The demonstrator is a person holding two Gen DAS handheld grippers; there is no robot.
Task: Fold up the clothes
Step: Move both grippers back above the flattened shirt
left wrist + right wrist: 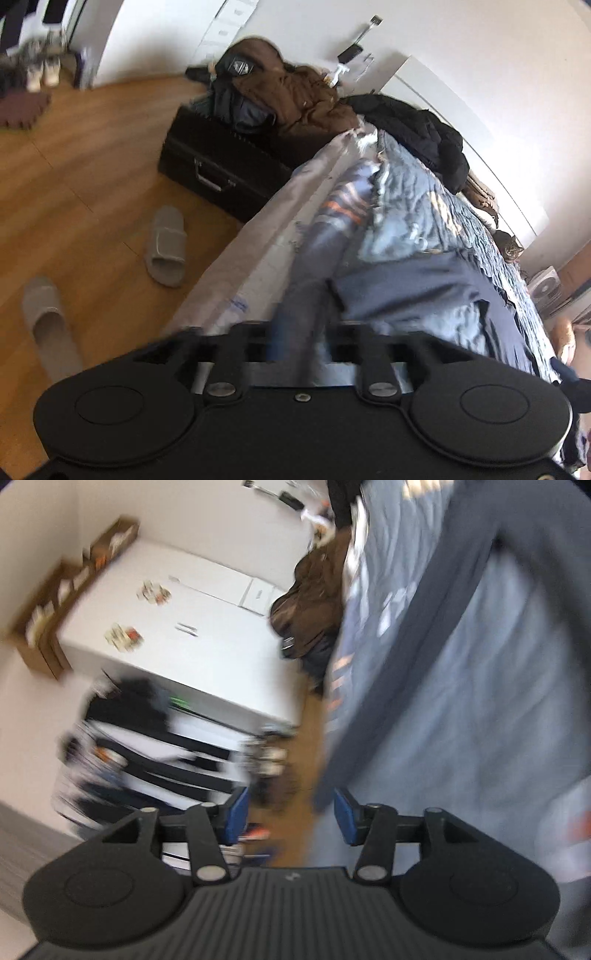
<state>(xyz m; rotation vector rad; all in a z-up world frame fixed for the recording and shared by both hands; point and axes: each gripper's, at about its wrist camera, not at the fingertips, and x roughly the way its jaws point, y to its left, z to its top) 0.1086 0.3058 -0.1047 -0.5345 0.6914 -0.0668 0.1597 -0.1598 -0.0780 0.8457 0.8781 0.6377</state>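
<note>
Left hand-held gripper (pixel 295 347): fingertips hidden by blurred navy garment (pixel 402 295) fabric, so can't tell its grip. Garment lies on the bed (pixel 413 218), one strip running into the gripper. Right hand-held gripper (pixel 291 816): jaws apart, empty, beside dark garment band.
</note>
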